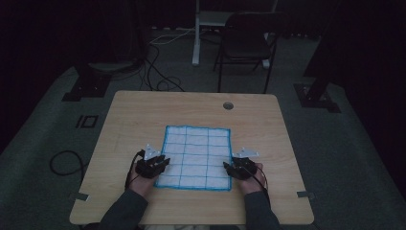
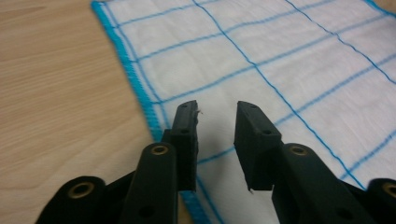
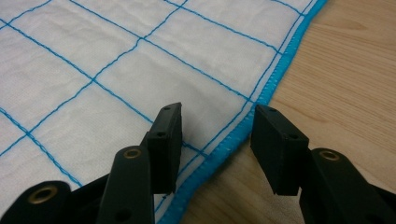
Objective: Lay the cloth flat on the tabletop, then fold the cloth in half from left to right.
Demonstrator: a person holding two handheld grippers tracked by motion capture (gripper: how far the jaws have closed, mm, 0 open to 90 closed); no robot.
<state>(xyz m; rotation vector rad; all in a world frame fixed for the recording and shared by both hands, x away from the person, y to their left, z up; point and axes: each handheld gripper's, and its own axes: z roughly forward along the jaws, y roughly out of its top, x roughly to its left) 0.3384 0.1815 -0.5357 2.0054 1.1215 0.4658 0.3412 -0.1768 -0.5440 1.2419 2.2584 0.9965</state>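
A white cloth [image 1: 196, 156] with a blue grid and blue hem lies flat in the middle of the wooden table [image 1: 134, 115]. My left gripper [image 1: 165, 162] sits at the cloth's left edge near the front corner. In the left gripper view the cloth [image 2: 261, 56] spreads ahead and the left gripper [image 2: 217, 109] stands open, its jaws over the hem with nothing held. My right gripper [image 1: 226, 166] is at the cloth's right edge. In the right gripper view the right gripper [image 3: 217, 114] stands open, its jaws straddling the blue hem of the cloth [image 3: 140, 60].
A round cable hole [image 1: 228, 105] sits near the table's far edge. A black folding chair [image 1: 245, 43] and a white desk leg [image 1: 196, 33] stand beyond the table. Cables [image 1: 64, 163] lie on the dark floor at left.
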